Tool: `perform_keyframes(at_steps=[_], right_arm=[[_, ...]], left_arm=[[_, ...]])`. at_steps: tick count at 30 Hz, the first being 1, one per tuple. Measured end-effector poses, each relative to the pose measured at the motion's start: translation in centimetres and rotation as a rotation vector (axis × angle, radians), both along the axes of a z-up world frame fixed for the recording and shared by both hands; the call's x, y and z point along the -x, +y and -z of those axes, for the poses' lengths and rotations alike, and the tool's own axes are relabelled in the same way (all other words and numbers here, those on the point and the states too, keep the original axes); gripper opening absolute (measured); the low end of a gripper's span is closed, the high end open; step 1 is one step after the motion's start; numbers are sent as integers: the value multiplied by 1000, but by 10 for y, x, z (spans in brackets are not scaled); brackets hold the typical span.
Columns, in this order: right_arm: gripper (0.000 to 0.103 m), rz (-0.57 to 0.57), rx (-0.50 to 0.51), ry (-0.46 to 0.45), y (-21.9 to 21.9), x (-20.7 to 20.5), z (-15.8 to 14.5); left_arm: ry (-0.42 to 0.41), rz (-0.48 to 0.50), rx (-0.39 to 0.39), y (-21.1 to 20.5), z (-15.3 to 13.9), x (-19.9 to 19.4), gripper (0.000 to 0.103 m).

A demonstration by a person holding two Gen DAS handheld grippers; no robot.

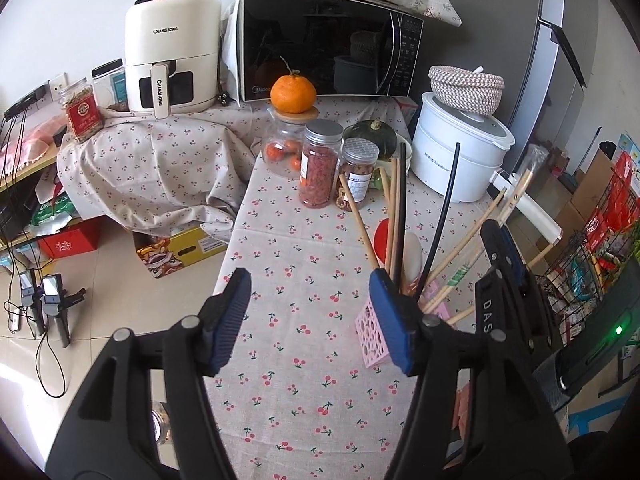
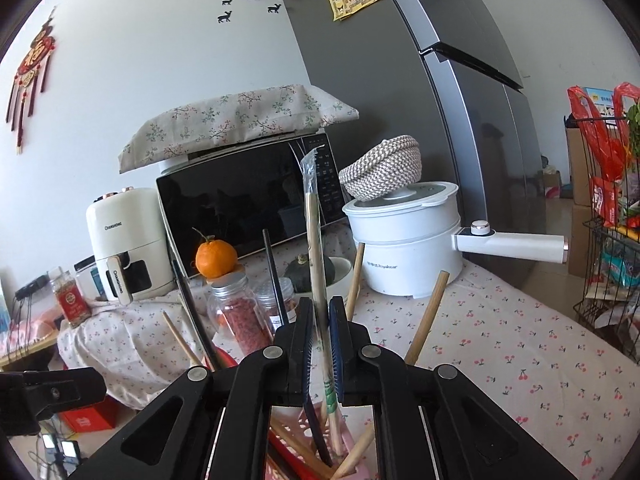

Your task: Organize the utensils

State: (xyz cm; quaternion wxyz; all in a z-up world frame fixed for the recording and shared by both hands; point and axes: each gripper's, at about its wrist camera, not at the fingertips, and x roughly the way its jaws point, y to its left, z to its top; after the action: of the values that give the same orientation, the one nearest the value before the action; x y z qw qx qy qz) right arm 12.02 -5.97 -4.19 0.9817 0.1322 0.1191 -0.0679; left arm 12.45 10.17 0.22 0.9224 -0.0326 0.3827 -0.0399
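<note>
A: From where I stand the biggest thing on the table is the microwave (image 1: 320,44), up at twelve o'clock with a folded floral cloth on its roof, maybe to keep dust off. It reads Midea low on the door.

B: And the cream air fryer (image 1: 172,54) at eleven o'clock says CHANGHONG twice, on the body and on the handle. The white electric pot (image 2: 404,240) carries small lettering I can only half make out, something like Royalstar, with a woven basket upside down on its lid.

A: Now the utensils. The pink holder (image 1: 370,334) stands on the cherry-print cloth at about four o'clock from the left gripper (image 1: 310,320), bristling with chopsticks.

B: That left one is spread wide, holding nothing, its right pad just beside the holder. I'd guess it is ready to steady it.

A: The right gripper (image 2: 320,344) is clamped on a wrapped pair of chopsticks (image 2: 314,240), held nearly upright right above the holder, probably so it drops straight in among the others.

B: The wrapper has green print near the bottom, too small to read.
</note>
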Motion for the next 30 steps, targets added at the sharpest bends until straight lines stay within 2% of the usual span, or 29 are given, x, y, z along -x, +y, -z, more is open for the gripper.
perform_keyframes(at_steps=[2, 5, 8, 13, 15, 20, 26, 30], right_arm=[[23, -12, -3, -6, 0, 9, -3], [34, -37, -10, 1, -3, 21, -10], [43, -53, -19, 27, -12, 32, -21], [55, -43, -27, 45, -40, 55, -46], [59, -31, -32, 53, -53, 65, -55], [70, -30, -13, 139, -83, 85, -66], [86, -41, 30, 277, -112, 104, -74], [94, -47, 53, 316, -125, 118, -78]], left_arm=[[2, -3, 2, 1, 2, -1, 66], [4, -8, -3, 0, 4, 0, 67], [6, -2, 7, -3, 5, 3, 69], [17, 30, 50, -15, 7, 12, 81], [34, 38, 66, -22, 9, 16, 81], [41, 62, 59, -42, 11, 27, 85], [4, 77, 12, -65, 9, 52, 98], [-5, 78, -16, -78, 8, 68, 102]])
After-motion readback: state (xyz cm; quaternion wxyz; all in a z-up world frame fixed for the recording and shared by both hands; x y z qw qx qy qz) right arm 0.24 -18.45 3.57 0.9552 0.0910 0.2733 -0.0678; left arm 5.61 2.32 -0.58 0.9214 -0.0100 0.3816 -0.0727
